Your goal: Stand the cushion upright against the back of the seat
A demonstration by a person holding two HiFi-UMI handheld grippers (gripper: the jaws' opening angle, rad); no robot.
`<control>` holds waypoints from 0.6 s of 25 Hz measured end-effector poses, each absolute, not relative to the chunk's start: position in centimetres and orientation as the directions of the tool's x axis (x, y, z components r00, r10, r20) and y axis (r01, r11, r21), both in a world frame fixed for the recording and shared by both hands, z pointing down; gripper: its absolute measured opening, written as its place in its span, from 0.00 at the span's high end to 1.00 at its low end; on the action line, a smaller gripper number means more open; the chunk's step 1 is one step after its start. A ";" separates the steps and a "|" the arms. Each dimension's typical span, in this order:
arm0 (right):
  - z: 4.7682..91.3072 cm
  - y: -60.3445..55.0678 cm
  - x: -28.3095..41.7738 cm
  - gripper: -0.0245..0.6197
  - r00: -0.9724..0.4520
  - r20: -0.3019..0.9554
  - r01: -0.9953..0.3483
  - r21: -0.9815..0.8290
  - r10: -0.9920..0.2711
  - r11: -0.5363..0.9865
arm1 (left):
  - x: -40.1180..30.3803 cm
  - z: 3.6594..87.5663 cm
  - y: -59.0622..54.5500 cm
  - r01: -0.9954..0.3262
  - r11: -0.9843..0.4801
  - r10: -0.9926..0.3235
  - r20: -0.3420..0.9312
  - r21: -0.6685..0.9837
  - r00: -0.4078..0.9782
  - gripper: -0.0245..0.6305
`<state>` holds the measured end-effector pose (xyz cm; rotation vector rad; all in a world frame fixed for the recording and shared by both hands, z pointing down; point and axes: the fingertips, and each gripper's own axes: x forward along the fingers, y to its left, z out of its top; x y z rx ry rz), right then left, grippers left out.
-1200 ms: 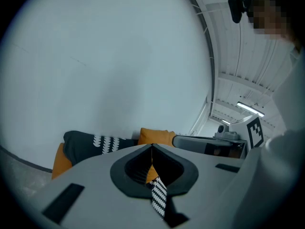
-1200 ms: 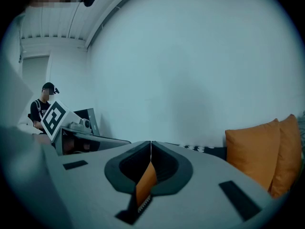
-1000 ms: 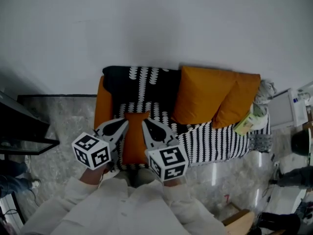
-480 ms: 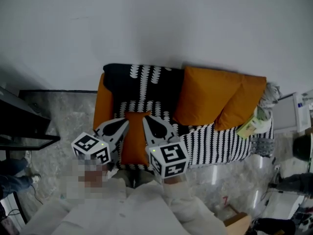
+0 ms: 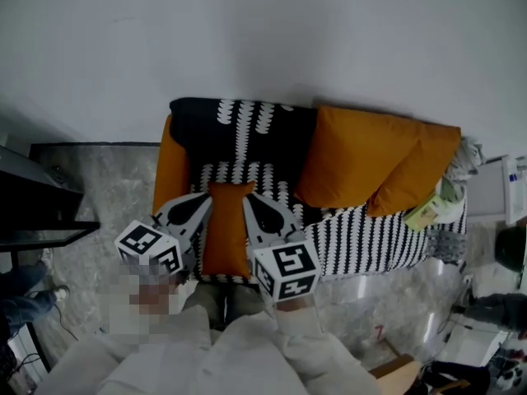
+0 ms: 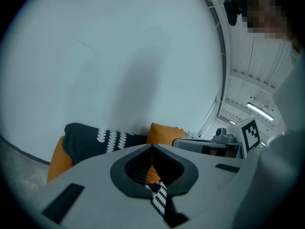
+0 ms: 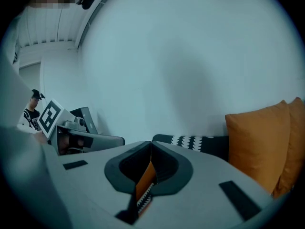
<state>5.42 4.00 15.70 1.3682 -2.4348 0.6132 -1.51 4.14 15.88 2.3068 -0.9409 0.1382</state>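
Nearest the camera, the person's white fabric sleeves point(image 5: 247, 352) carry both tools; the left gripper point(image 5: 200, 204) has its jaws closed tip to tip with nothing clamped between them, orange and striped fabric showing only through the gap behind the tips; the right gripper point(image 5: 251, 204) is likewise closed and holds nothing; each points forward and somewhat down toward the seat. Between the two, the small rectangular orange fabric cushion point(image 5: 228, 230) appears to lie flat on the near left part of the black-and-white striped seat cover point(image 5: 370, 241), its long side running near to far, with one gripper along its left edge and the other along its right edge; whether either tool touches it cannot be told from these views. Left of it stands the orange upholstered armrest point(image 5: 170, 171); beyond its far end hangs the black throw with white leaf-shaped print point(image 5: 239, 130) over the seat back, and the cushion stops short of that back. Further right, two large square orange cushions point(image 5: 354, 159) already lean upright against the back. Farthest is the plain white wall point(image 5: 247, 31). Assessment: the task is at its start; the cushion is neither gripped nor raised; remaining, in my judgement, are taking hold of it or getting under it, tipping it onto its far edge, and resting it against the throw-covered back.
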 end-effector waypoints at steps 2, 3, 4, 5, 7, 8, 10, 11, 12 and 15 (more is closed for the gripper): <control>16.7 3.6 5.8 0.94 -0.502 0.447 -0.864 -0.233 -0.740 0.446 | -1.6 17.0 3.8 -0.665 -0.530 -0.594 0.330 0.526 0.734 0.95; 17.2 3.3 5.9 0.94 -0.496 0.451 -0.868 -0.236 -0.742 0.436 | -1.7 17.6 3.6 -0.668 -0.524 -0.594 0.335 0.529 0.731 0.95; 17.7 3.0 6.1 0.94 -0.489 0.454 -0.872 -0.240 -0.745 0.426 | -1.8 18.2 3.3 -0.671 -0.519 -0.595 0.339 0.530 0.728 0.95; 18.3 2.7 6.3 0.94 -0.483 0.457 -0.876 -0.243 -0.747 0.418 | -1.9 18.8 3.1 -0.674 -0.515 -0.597 0.343 0.529 0.725 0.95; 19.6 2.2 6.5 0.94 -0.477 0.467 -0.879 -0.248 -0.745 0.407 | -2.1 19.9 2.6 -0.682 -0.505 -0.603 0.350 0.529 0.717 0.95; 20.2 2.0 6.6 0.94 -0.476 0.472 -0.880 -0.252 -0.742 0.403 | -2.1 20.5 2.5 -0.685 -0.498 -0.606 0.352 0.532 0.714 0.95; 21.7 1.8 6.7 0.94 -0.472 0.482 -0.882 -0.259 -0.738 0.395 | -2.2 21.8 2.2 -0.686 -0.484 -0.609 0.354 0.543 0.710 0.95; 22.5 1.7 6.7 0.94 -0.469 0.487 -0.883 -0.262 -0.736 0.390 | -2.2 22.6 2.1 -0.685 -0.477 -0.610 0.354 0.551 0.709 0.95; 23.3 1.5 6.6 0.94 -0.468 0.492 -0.884 -0.266 -0.734 0.385 | -2.2 23.4 1.8 -0.685 -0.468 -0.611 0.355 0.558 0.707 0.95; 26.0 0.9 6.7 0.94 -0.466 0.507 -0.884 -0.286 -0.725 0.369 | -2.1 25.8 1.1 -0.690 -0.433 -0.625 0.358 0.580 0.694 0.95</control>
